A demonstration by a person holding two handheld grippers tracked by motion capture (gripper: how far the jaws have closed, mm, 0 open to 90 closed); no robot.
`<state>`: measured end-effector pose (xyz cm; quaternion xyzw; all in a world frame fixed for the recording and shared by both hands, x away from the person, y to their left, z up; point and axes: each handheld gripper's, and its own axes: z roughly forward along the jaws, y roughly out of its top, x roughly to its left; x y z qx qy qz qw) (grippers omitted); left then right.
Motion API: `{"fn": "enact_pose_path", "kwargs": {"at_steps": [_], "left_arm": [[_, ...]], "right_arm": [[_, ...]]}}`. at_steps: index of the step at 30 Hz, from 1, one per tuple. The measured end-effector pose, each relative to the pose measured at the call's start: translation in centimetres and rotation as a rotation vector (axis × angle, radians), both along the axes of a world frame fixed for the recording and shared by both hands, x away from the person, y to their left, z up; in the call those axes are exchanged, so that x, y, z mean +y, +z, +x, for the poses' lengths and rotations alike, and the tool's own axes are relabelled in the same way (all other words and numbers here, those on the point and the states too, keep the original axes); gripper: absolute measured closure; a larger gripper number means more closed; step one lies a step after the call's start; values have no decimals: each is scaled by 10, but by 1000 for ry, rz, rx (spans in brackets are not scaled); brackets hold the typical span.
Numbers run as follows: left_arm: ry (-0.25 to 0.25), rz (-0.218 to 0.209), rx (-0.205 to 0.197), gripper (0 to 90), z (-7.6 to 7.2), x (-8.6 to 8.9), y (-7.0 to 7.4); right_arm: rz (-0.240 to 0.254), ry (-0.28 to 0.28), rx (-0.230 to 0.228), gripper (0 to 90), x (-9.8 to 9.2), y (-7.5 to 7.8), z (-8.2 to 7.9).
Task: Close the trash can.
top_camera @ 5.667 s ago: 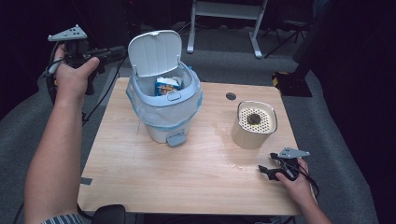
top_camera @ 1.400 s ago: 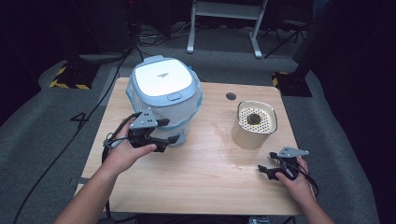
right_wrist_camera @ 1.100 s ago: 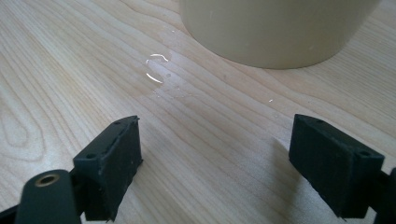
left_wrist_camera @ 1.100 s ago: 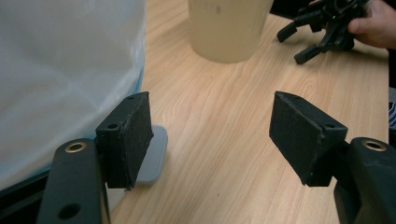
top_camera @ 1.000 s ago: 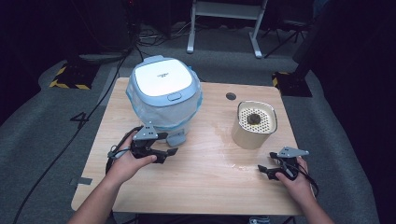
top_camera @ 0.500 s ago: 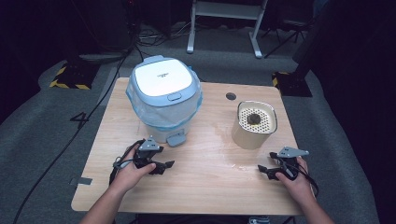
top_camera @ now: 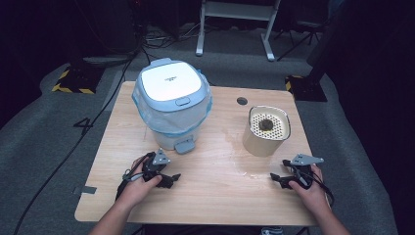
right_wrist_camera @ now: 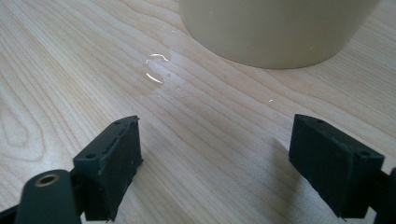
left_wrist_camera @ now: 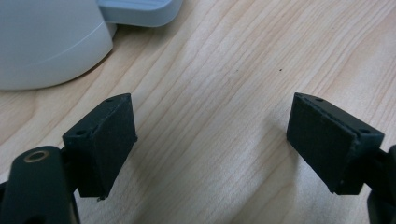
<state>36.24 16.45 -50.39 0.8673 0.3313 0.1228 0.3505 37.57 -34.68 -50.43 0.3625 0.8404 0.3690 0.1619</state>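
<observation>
From the high view, the bin (top_camera: 171, 105) with the blue lid stands shut at the back left of the counter (top_camera: 215, 205), and its little foot pedal (top_camera: 184, 145) points toward the person. The work with the bin looks done, I think, and both hands seem to be resting. If more is to come, the next move would need a hand to lift off the counter again. The left gripper (top_camera: 169, 179) lies low on the wood just in front of the bin, and the right gripper (top_camera: 276, 178) lies near the cream pot (top_camera: 266, 131) with the holed top. In the left gripper view, the left gripper (left_wrist_camera: 210, 140) has its jaws wide apart; they have just been opening, and only bare wood sits between them. The white foot of the bin (left_wrist_camera: 46, 42) is near. In the right gripper view, the right gripper (right_wrist_camera: 215, 154) is wide open too and holds nothing. The cream pot (right_wrist_camera: 275, 28) stands just ahead, with a small wet spot (right_wrist_camera: 159, 70) beside it.
</observation>
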Motion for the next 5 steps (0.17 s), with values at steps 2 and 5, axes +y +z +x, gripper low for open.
{"fn": "enact_pose_path", "kwargs": {"at_steps": [2,5], "left_arm": [[2,1,0,159,0,1,0],[-21,-3,2,159,0,4,0]], "right_arm": [[0,0,0,169,0,0,0],[0,0,0,169,0,0,0]]}}
